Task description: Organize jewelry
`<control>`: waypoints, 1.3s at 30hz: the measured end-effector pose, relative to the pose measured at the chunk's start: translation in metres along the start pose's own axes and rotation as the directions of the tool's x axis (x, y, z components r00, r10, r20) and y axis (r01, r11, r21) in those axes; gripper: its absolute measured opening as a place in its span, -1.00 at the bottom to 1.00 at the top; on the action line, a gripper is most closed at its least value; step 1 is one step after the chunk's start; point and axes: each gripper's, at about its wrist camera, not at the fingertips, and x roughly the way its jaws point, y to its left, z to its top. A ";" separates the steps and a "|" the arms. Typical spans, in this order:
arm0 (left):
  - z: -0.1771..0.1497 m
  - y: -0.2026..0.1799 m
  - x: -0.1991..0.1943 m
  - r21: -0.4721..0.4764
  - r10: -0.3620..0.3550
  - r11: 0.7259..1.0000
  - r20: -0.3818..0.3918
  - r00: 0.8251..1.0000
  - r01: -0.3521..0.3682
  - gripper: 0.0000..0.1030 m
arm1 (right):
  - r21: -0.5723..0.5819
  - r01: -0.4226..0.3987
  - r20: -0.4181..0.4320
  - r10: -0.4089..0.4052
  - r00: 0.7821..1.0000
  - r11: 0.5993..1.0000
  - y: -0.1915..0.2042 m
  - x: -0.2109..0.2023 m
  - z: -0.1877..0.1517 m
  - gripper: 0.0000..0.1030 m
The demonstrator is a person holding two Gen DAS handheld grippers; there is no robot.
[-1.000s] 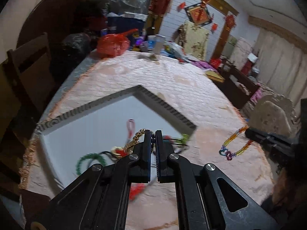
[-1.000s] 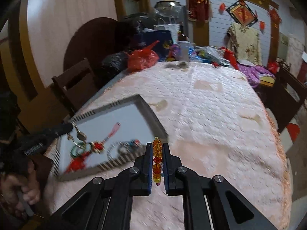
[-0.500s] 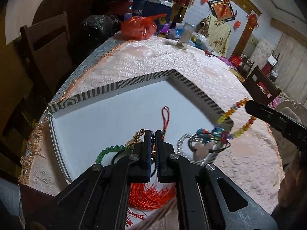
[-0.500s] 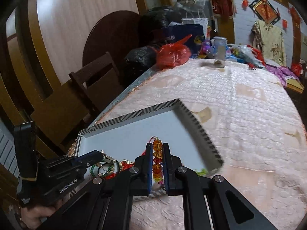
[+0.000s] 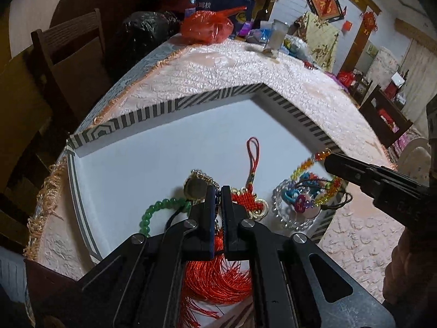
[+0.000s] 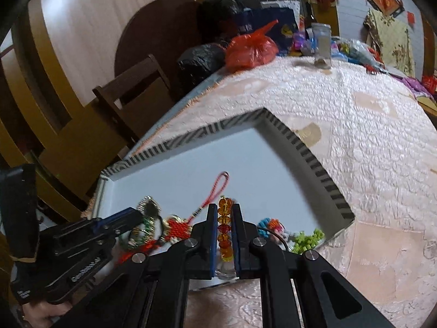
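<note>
Right wrist — beaded bracelet (image 6: 224, 229) in tongs (image 6: 224, 210)

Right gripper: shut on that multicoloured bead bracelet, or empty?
Shut on it. The right gripper has orange beads of the bead bracelet pinched between its pads, and the strand hangs over the tray.

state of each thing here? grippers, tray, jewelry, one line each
left gripper: jaws shut on gold chain
right gripper: jaws shut on amber bead bracelet
tray: holds several pieces
green bracelet: lying flat in tray
red knot tassel: lying flat in tray
</note>
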 end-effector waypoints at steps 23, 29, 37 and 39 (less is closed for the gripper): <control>-0.012 -0.003 0.009 0.033 0.154 0.988 -0.048 0.987 -0.152 0.18 | 0.024 0.069 -0.061 -0.068 0.996 0.997 -0.015 0.003 -0.013 -0.31; -0.015 -0.010 -0.005 0.040 0.152 0.988 -0.044 0.987 -0.150 0.57 | -0.037 0.150 -0.061 -0.152 0.987 0.988 -0.003 -0.023 -0.021 -0.11; -0.039 -0.031 -0.034 0.091 0.168 0.983 -0.073 0.983 -0.161 0.84 | -0.056 0.149 -0.066 -0.153 0.986 0.987 0.004 -0.070 -0.052 -0.09; -0.048 -0.037 -0.044 0.106 0.171 0.981 -0.054 0.984 -0.165 0.84 | -0.064 0.145 -0.054 -0.148 0.987 0.987 0.009 -0.083 -0.062 -0.09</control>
